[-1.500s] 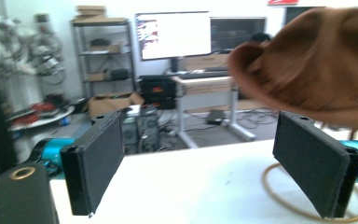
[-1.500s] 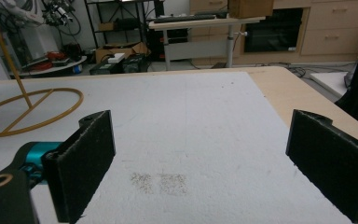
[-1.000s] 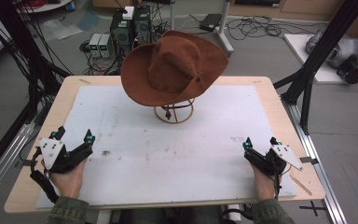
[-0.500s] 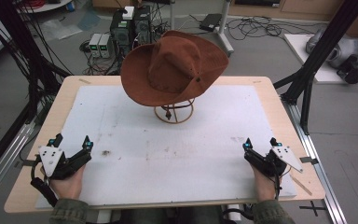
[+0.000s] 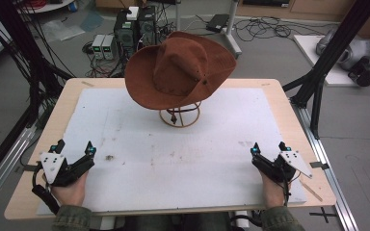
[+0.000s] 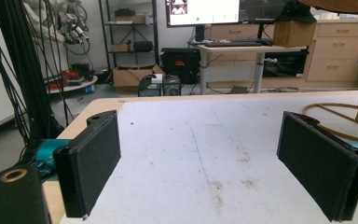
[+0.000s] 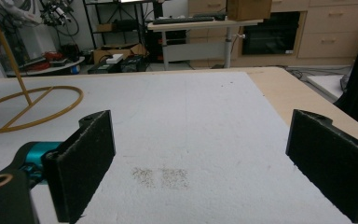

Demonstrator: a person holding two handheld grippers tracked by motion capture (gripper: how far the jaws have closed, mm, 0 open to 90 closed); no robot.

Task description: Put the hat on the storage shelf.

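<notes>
We are holding the left gripper (image 5: 73, 148) low over the near left corner of the white mat (image 5: 183, 159), its jaws spread wide with nothing between them. The right gripper (image 5: 268, 148) is sitting at the near right corner, jaws equally wide and empty. The brown hat (image 5: 180, 70) is resting tilted on a gold wire stand (image 5: 179, 117) at the far middle, well apart from both.

Wooden bench (image 5: 289, 103) fills mid-frame, its top almost wholly covered by a white mat (image 5: 125, 120) — scuffed, with brown smudges lower left and centre. Gold wire stand (image 5: 179, 117) sits on the mat, upper centre, with its ring base flat on the mat.
</notes>
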